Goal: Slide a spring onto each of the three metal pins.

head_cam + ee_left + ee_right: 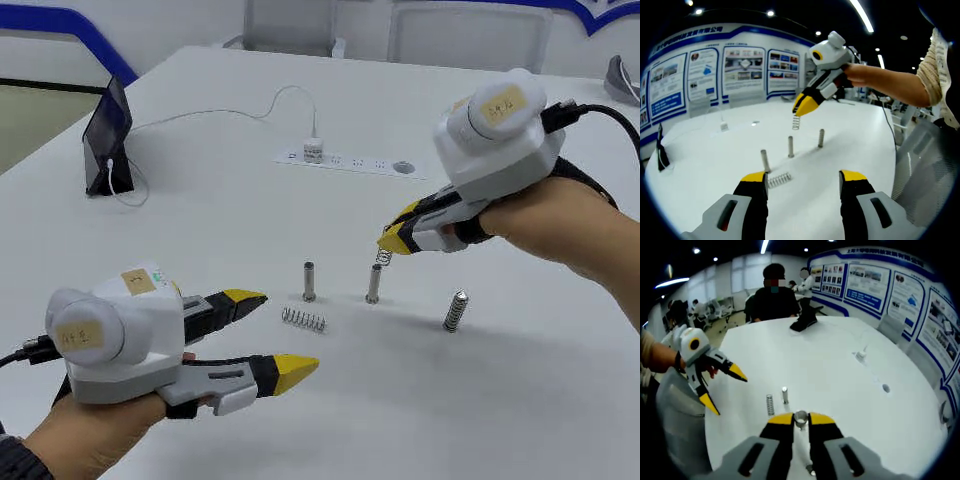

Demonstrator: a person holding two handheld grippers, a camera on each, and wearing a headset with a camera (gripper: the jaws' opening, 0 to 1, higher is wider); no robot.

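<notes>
Three metal pins stand on the white table: a bare left pin [309, 281], a bare middle pin [373, 283] and a right pin [456, 310] wearing a spring. My right gripper [392, 243] is shut on a small spring [383, 257], which hangs just above the middle pin; the spring's end [800, 416] shows between the right gripper's [802, 419] tips. A loose spring [303, 319] lies flat in front of the left pin. My left gripper [272, 333] hovers open just left of that spring, and the loose spring [779, 179] lies just ahead of the left gripper [804, 176].
A power strip [345, 160] with a plugged-in charger [313, 150] is set into the table farther back. Its cable runs to a dark tablet [108, 135] standing at the far left. Chairs line the far edge. People [774, 297] sit beyond the table.
</notes>
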